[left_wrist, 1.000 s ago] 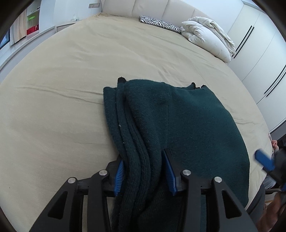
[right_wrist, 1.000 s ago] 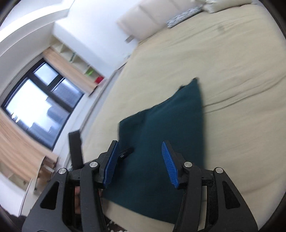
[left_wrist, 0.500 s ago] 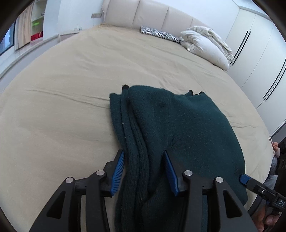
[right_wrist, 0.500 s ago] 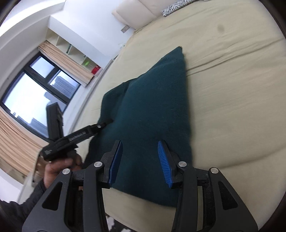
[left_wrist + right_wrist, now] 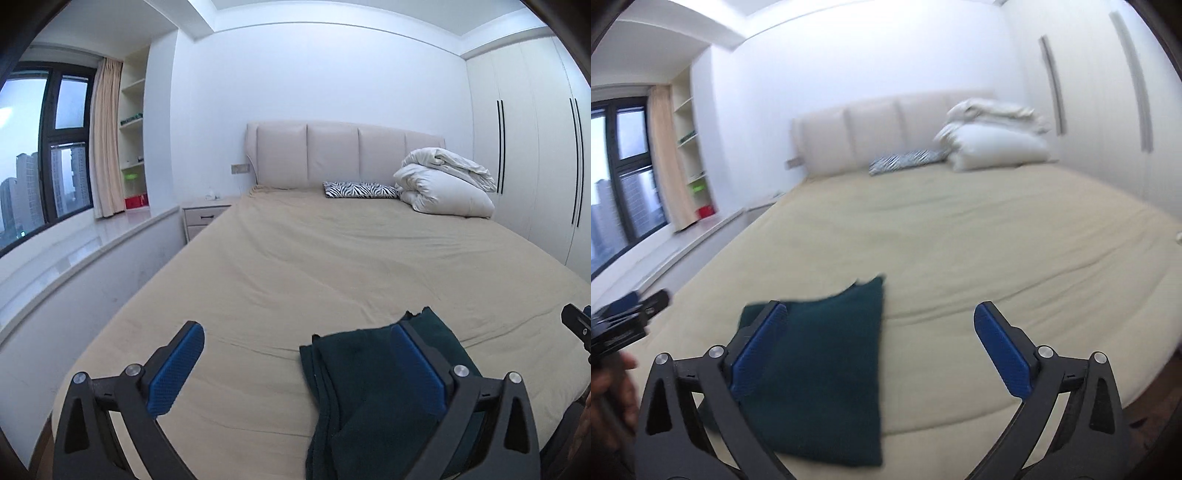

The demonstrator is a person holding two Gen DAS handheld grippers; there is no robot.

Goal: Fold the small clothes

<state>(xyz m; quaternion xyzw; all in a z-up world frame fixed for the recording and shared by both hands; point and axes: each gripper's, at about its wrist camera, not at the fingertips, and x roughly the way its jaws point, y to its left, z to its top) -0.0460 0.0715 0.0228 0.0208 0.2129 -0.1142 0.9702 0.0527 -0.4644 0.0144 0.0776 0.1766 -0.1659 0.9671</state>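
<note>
Both grippers lifted off garment since earlier frames, views now tilted up toward headboard. Bed fills both views, beige sheet. White duvet bundled at head, zebra pillow beside it. Dark green garment lies folded flat near foot edge (layered fold on its left side). Left gripper fingers opening wide, nothing between pads. Right gripper fingers opening too, empty, above garment.
</note>
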